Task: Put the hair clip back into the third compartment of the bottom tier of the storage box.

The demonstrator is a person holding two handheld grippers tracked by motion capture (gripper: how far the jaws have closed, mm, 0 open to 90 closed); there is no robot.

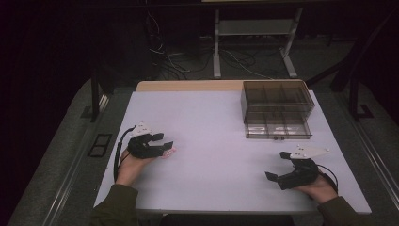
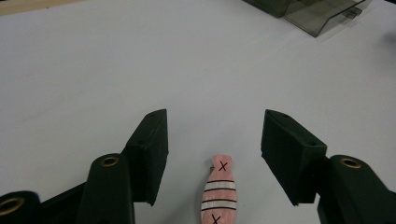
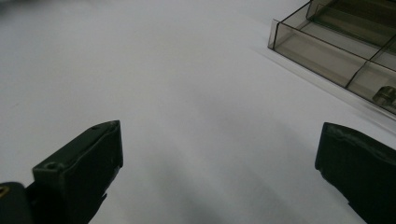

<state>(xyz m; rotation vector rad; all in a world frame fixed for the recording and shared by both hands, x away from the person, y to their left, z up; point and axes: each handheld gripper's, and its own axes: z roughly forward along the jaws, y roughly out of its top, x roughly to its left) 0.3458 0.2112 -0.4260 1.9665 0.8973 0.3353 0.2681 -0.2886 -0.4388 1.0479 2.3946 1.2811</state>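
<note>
A small pink fish-shaped piece [image 2: 219, 193] with white stripes and two black crosses lies flat on the white table [image 1: 216, 155]. My left gripper [image 2: 215, 121] is low over it, one jaw on each side, with a gap between each pad and the piece. In the high view the left gripper [image 1: 165, 141] sits at the table's left with the pink piece [image 1: 169, 151] peeking out under its jaws. My right gripper [image 1: 276, 165] rests near the front right, jaws spread wide. In its own view the right gripper [image 3: 223, 130] has only bare table between its jaws.
A smoky clear drawer box [image 1: 276, 108] stands at the back right, its lower drawer [image 1: 277, 129] pulled out toward me with small pale items inside. Its open compartments [image 3: 327, 46] lie ahead and right of the right gripper. Table edges drop to a dark floor.
</note>
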